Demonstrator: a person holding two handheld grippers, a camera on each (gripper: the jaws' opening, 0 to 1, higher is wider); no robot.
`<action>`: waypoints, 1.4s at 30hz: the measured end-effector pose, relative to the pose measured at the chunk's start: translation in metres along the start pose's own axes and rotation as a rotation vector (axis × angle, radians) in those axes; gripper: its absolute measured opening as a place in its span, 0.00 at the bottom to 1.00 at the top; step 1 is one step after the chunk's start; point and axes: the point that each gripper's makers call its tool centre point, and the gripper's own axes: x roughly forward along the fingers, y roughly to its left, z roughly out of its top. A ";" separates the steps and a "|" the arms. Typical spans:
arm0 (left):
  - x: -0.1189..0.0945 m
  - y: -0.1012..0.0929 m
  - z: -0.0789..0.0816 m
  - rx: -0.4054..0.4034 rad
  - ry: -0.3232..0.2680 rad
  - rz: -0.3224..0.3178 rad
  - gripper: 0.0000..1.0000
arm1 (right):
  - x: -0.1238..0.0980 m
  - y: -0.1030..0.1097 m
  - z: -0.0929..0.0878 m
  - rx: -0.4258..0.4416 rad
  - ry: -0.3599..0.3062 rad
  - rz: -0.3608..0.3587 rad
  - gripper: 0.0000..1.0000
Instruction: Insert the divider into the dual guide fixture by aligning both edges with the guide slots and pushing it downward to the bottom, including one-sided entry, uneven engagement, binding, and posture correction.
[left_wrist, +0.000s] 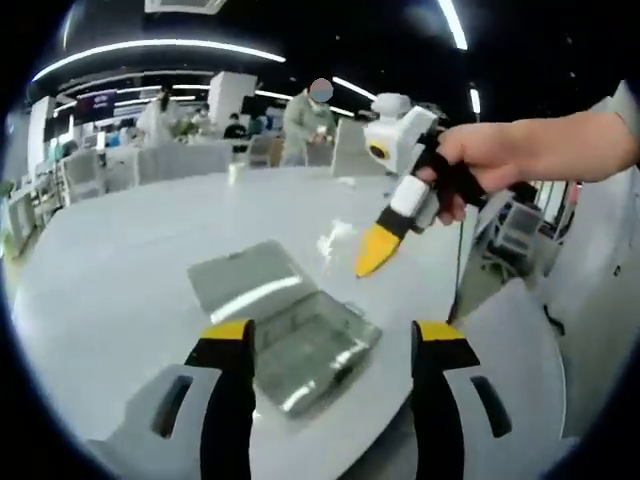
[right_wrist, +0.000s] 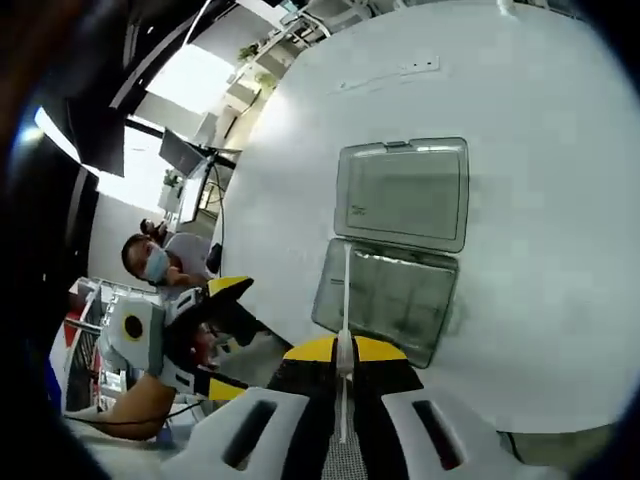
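Divider (right_wrist: 346, 300) edge-on, perhaps upright, in right gripper (right_wrist: 345, 365)

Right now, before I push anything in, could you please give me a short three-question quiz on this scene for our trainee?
1. True or false: the left hand-held gripper is shut.
2. The clear plastic case on the white table is: A closed; B open, with its lid laid flat beside the base; C standing on edge.
3. Fill in: the right hand-held gripper is shut on the ____.

Key:
1. False: its jaws stand apart with nothing between them.
2. B.
3. The divider, a thin white sheet seen edge-on.
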 end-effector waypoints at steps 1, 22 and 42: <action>0.000 0.000 0.000 0.000 0.001 0.002 0.62 | 0.001 0.000 0.000 -0.003 0.003 -0.005 0.00; -0.003 0.000 -0.022 0.008 0.046 0.017 0.66 | 0.023 -0.018 -0.006 0.103 0.070 -0.205 0.00; -0.007 0.003 -0.032 0.020 0.057 0.027 0.67 | 0.036 -0.022 -0.010 0.132 0.088 -0.307 0.00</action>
